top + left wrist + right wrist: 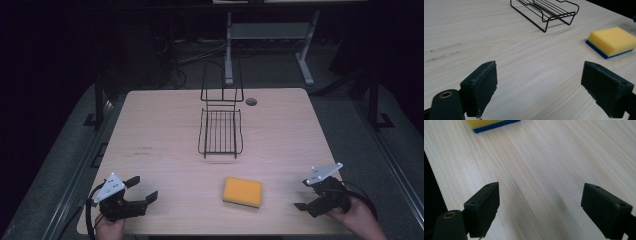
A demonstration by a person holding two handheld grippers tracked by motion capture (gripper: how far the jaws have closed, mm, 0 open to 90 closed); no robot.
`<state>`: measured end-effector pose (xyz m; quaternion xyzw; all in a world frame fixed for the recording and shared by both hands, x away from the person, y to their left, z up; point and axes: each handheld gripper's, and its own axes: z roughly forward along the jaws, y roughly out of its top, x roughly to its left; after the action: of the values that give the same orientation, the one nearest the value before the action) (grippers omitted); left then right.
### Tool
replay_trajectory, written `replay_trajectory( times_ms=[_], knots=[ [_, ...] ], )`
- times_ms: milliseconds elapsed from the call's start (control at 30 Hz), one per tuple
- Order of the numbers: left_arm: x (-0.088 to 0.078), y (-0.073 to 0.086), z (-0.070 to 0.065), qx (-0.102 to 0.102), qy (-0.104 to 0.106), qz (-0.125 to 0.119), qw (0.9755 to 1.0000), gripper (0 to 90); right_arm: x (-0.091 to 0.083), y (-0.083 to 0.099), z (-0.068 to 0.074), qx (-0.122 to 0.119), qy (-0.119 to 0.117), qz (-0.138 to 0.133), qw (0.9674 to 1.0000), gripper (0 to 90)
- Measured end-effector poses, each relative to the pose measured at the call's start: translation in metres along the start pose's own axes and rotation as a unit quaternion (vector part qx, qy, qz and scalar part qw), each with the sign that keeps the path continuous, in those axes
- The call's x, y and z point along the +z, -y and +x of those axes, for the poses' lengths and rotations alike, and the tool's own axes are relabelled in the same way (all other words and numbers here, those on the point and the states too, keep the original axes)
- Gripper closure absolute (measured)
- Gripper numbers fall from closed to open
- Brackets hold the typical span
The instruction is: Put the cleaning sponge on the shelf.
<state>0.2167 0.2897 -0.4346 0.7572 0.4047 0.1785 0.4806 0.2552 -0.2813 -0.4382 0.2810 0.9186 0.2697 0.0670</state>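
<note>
Between the two grippers, on the pale wooden bench point(165, 125), lies a yellow sponge point(242, 191) with a blue underside, flat and touching neither gripper. At the near left corner the left gripper point(142, 191) rests in a hand point(108, 228), its jaws spread wide with nothing between them; the sponge sits ahead and to its right. Opposite it, the right gripper point(303, 194), held in the other hand point(361, 217), also has its jaws apart and empty. Beyond the sponge, farther from both grippers, stands a black wire rack point(220, 131).
</note>
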Motion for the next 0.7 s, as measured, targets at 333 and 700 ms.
replay_trajectory(
  times_ms=[333,700],
  knots=[
    [0.0,0.0,0.0,0.001,0.0,0.003,1.0,12.8,0.005,-0.007,0.004,-0.011,-0.006,0.01,0.9999,15.1],
    [-0.002,0.0,-0.001,0.001,0.002,-0.002,1.0,12.8,0.009,-0.019,0.012,-0.025,-0.012,0.014,0.9995,15.1]
  ],
)
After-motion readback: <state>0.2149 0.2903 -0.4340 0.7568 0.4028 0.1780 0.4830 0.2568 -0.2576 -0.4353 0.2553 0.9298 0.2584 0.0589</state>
